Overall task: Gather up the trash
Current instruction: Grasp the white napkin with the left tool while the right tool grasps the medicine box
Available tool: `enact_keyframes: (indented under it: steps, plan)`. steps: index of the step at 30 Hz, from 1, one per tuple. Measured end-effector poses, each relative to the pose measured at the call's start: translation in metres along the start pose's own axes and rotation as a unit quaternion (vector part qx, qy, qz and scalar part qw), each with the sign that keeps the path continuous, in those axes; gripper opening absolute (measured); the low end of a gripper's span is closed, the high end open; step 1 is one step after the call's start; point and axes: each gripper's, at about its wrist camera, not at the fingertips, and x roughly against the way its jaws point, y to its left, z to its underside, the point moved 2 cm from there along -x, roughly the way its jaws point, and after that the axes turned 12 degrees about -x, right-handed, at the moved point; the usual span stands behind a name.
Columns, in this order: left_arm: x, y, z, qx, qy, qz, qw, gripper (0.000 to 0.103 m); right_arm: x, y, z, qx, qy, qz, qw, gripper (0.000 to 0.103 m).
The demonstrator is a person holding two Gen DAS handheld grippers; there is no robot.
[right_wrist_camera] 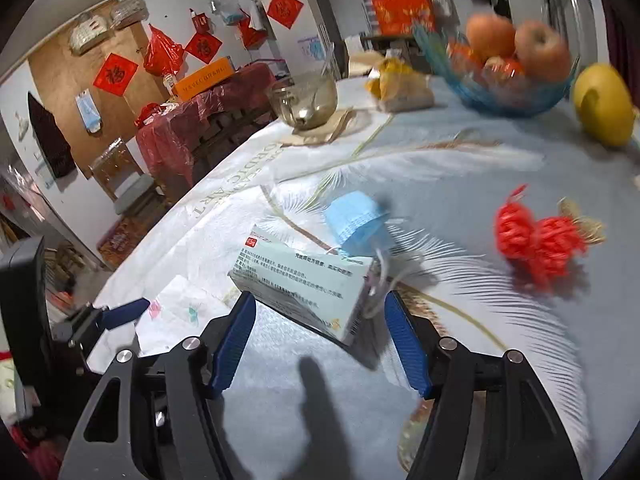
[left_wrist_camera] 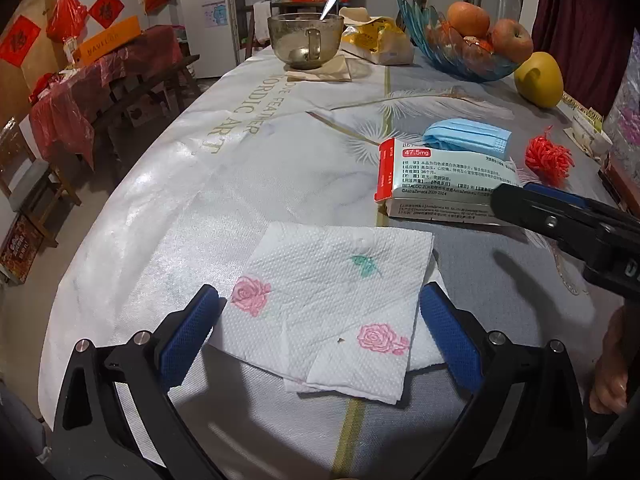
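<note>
Trash lies scattered on a feather-print desk [left_wrist_camera: 248, 184]: a rose-printed paper napkin [left_wrist_camera: 332, 312] sits flat between the spread jaws of the left gripper [left_wrist_camera: 320, 328], which do not press it. Just beyond, a medicine box [right_wrist_camera: 304, 288] lies with one end between the jaws of the right gripper [right_wrist_camera: 320, 332], spread and not visibly touching it. A crumpled blue face mask [right_wrist_camera: 356, 224] lies against the box's far end, its ear loops trailing beside the box. A red mesh net [right_wrist_camera: 536, 244] lies apart to the right. Farther back stand a glass bowl with a spoon [left_wrist_camera: 306, 40], a blue fruit bowl [left_wrist_camera: 460, 56] and a yellow fruit [left_wrist_camera: 538, 80].
</note>
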Motion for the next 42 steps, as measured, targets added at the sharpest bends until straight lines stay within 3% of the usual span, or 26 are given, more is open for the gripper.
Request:
enact_keyframes:
  steps: [1, 2, 3, 5, 10, 13, 14, 16, 23, 28, 33, 36, 39, 42]
  plan:
    - [0.0, 0.0, 0.0, 0.0, 0.0, 0.0, 1.0, 0.096, -0.002, 0.0, 0.0, -0.004, 0.004, -0.005, 1.0, 0.045]
    - [0.0, 0.0, 0.0, 0.0, 0.0, 0.0, 1.0, 0.096, -0.005, 0.0, 0.001, -0.008, 0.009, -0.01, 1.0, 0.034]
    - [0.0, 0.0, 0.0, 0.0, 0.0, 0.0, 1.0, 0.096, -0.005, -0.001, 0.002, -0.012, 0.01, -0.016, 1.0, 0.032]
    - [0.0, 0.0, 0.0, 0.001, -0.001, 0.002, 1.0, 0.096, 0.001, -0.004, 0.005, -0.023, 0.0, -0.019, 1.0, 0.001]
    - [0.0, 0.0, 0.0, 0.002, -0.002, 0.002, 1.0, 0.096, 0.034, -0.019, 0.018, -0.03, -0.017, -0.001, 0.999, 0.001]
    - [0.0, 0.0, -0.001, 0.001, -0.001, 0.001, 1.0, 0.096, 0.048, -0.015, 0.026, 0.018, -0.019, 0.031, 0.999, 0.01]
    - [-0.001, 0.0, 0.0, 0.0, 0.0, 0.0, 1.0, 0.096, 0.05, -0.013, 0.026, 0.026, -0.018, 0.033, 0.999, 0.031]
    - [-0.001, 0.0, 0.0, -0.001, 0.001, -0.002, 1.0, 0.096, 0.052, -0.006, 0.023, 0.034, -0.022, 0.022, 0.999, 0.059]
    - [0.001, 0.009, 0.002, 0.024, -0.008, 0.003, 0.9997, 0.096, 0.013, 0.026, -0.005, 0.068, 0.012, -0.03, 0.997, 0.057]
    - [0.003, 0.012, 0.002, 0.037, -0.014, 0.007, 0.9992, 0.096, -0.023, 0.033, -0.027, 0.09, 0.026, -0.019, 0.995, 0.057]
    - [0.003, 0.012, 0.003, 0.038, -0.015, 0.008, 0.9991, 0.096, -0.052, 0.039, -0.027, 0.13, 0.039, 0.01, 0.991, 0.063]
    - [0.003, 0.012, 0.002, 0.038, -0.015, 0.008, 0.9991, 0.096, -0.056, 0.038, -0.03, 0.125, 0.041, 0.003, 0.991, 0.063]
    - [0.004, 0.011, 0.002, 0.039, -0.016, 0.009, 0.9991, 0.096, -0.054, 0.033, -0.028, 0.119, 0.051, -0.001, 0.992, 0.035]
    - [0.004, 0.011, 0.002, 0.041, -0.017, 0.011, 0.999, 0.096, -0.047, 0.026, -0.023, 0.103, 0.059, -0.016, 0.993, 0.035]
